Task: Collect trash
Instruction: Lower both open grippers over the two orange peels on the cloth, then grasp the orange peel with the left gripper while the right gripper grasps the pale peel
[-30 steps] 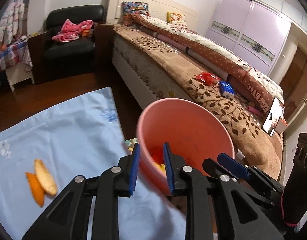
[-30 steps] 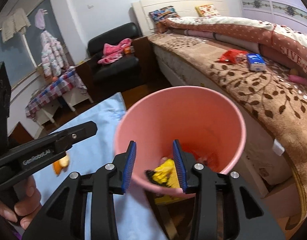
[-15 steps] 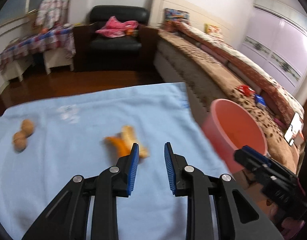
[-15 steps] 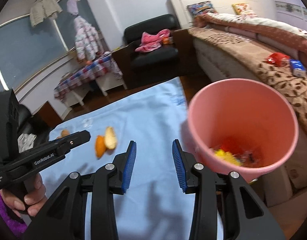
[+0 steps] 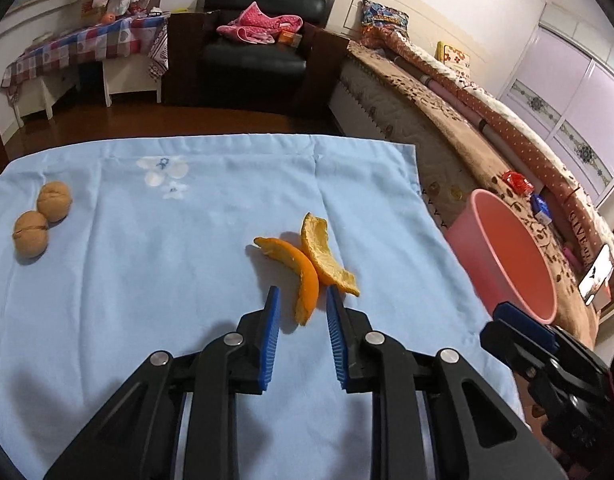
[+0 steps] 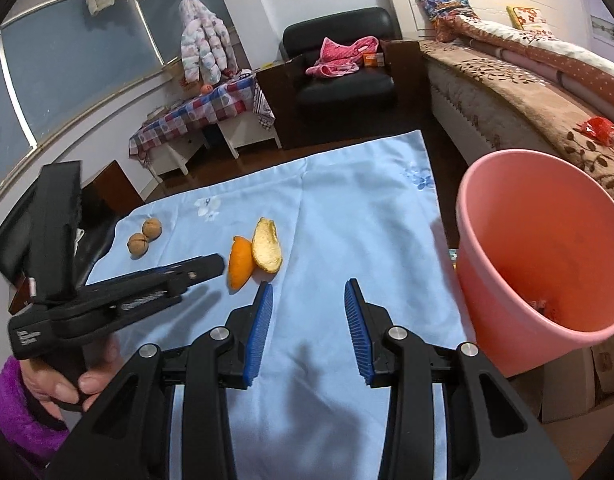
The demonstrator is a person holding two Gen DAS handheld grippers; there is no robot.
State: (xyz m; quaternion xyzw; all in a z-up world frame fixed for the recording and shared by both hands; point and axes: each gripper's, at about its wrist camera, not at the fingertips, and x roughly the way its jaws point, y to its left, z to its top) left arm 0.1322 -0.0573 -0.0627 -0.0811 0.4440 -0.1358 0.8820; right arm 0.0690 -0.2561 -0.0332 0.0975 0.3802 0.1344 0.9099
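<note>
Left gripper (image 5: 302, 300) hovering low over the blue cloth (image 5: 147, 280) on the surface, jaws parted partway, gripping nothing, straddling the near tip of the orange peel (image 5: 297, 270). Second, paler peel piece (image 5: 325, 256) lying crossed against the first, just at 1 o'clock from the jaw tips. Two walnuts (image 5: 41, 220) sitting touching each other, well apart at 10 o'clock. Pink bucket (image 5: 507, 264) standing off the cloth's edge at 3 o'clock, beside the bed (image 5: 447, 128).

Right gripper (image 6: 309, 294) hanging above bare cloth, jaws spread wide and holding nothing. Peels (image 6: 255, 256) lying at 11 o'clock from it, bucket (image 6: 539, 256) at 2 o'clock with some wrappers barely showing inside. Left hand (image 6: 63, 376) wrapping the other tool's handle at 9 o'clock.
</note>
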